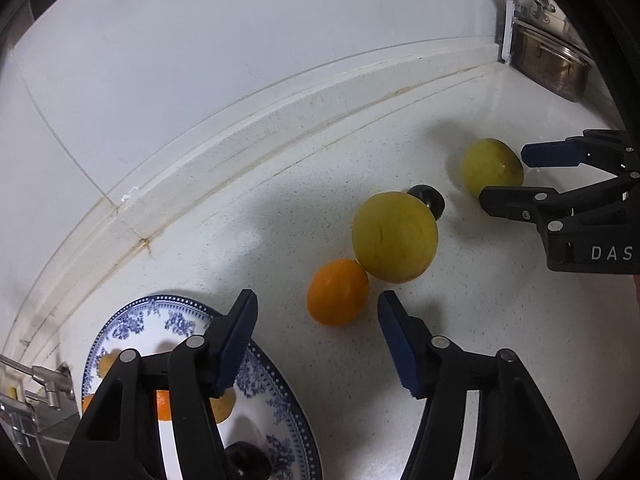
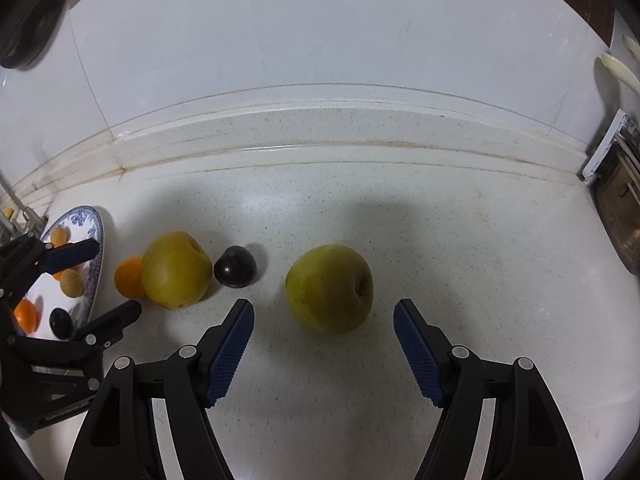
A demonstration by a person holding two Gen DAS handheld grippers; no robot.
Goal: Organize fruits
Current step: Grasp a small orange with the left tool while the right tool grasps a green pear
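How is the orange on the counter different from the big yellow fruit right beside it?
The orange is bright orange; the yellow fruit is dull yellow-green. The orange is clearly smaller than the yellow fruit. The orange lies nearer the plate; the yellow fruit sits between the orange and a dark plum. Both are roundish, rest on the counter, appear to touch each other, and are held by neither gripper.

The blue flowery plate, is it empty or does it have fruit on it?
Not empty. The plate holds two small yellowish fruits, an orange and a dark plum. More may hide behind the left gripper.
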